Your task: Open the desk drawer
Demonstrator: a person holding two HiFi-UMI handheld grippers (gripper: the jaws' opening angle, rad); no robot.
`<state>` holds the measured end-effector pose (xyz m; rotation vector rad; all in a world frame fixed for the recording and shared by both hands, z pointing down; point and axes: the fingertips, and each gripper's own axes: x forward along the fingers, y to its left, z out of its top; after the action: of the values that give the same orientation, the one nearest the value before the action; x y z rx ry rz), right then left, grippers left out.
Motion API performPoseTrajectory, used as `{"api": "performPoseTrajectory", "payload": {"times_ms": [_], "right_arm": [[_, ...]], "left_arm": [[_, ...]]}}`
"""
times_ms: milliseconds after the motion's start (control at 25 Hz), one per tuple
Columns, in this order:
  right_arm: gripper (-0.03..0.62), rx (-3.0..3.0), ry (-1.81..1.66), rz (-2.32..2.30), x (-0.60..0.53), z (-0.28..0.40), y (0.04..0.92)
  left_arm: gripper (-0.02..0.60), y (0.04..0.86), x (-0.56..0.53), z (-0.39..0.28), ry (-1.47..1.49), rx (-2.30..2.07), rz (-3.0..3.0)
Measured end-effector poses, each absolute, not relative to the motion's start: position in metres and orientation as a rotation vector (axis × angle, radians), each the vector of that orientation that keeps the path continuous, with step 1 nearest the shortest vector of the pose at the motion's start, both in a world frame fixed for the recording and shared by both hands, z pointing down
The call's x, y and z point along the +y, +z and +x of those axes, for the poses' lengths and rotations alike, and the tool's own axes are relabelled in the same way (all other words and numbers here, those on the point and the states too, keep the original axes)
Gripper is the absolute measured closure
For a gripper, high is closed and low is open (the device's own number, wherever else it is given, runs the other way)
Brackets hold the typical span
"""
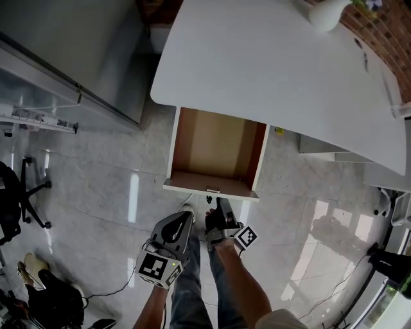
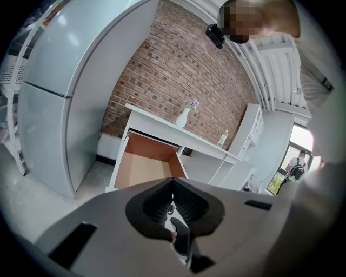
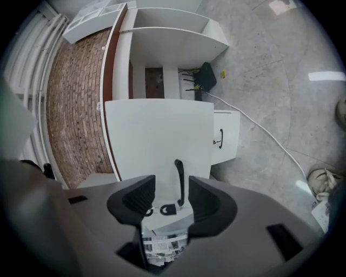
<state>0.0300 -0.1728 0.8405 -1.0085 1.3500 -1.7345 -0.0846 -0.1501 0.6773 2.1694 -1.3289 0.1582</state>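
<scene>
In the head view, the drawer [image 1: 215,144] is seen drawn out from under the white desk [image 1: 270,64], its bare brown bottom exposed. A white vase [image 1: 326,13] is stood on the desktop.

In the left gripper view, the left gripper [image 2: 173,204] is shown with its jaws brought together and nothing gripped; flowers are held in the vase.

In the right gripper view, the right gripper [image 3: 168,197] is held wide apart, and the drawer's black handle [image 3: 179,181] is framed between the jaws without being pressed.
</scene>
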Motion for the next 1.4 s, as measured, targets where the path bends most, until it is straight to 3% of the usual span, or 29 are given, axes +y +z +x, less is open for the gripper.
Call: {"api": "performPoseTrajectory", "payload": {"times_ms": [520, 600, 720, 840, 1160, 1400], "right_arm": [[0.416, 1.412, -1.774, -0.991, -0.136, 0.049, 0.822], [0.444, 1.428, -1.765, -0.994, -0.135, 0.053, 0.810], [0.544, 1.457, -1.756, -1.022, -0.136, 0.063, 0.790], [0.575, 1.466, -1.731, -1.015, -0.141, 0.076, 0.765], [0.576, 1.812, -1.700, -1.056, -0.139, 0.085, 0.691], [0.577, 2.356, -1.405, -1.189, -0.146, 0.099, 0.611]], "left_arm": [[0.569, 0.666, -0.138, -0.059, 0.149, -1.322, 2.193], [0.569, 0.658, -0.141, -0.052, 0.140, -1.317, 2.206], [0.569, 0.645, -0.144, -0.039, 0.128, -1.307, 2.228], [0.569, 0.630, -0.145, -0.028, 0.126, -1.296, 2.254], [0.569, 0.578, -0.142, -0.028, 0.157, -1.325, 2.289], [0.569, 0.523, -0.146, -0.035, 0.153, -1.365, 2.337]]}}
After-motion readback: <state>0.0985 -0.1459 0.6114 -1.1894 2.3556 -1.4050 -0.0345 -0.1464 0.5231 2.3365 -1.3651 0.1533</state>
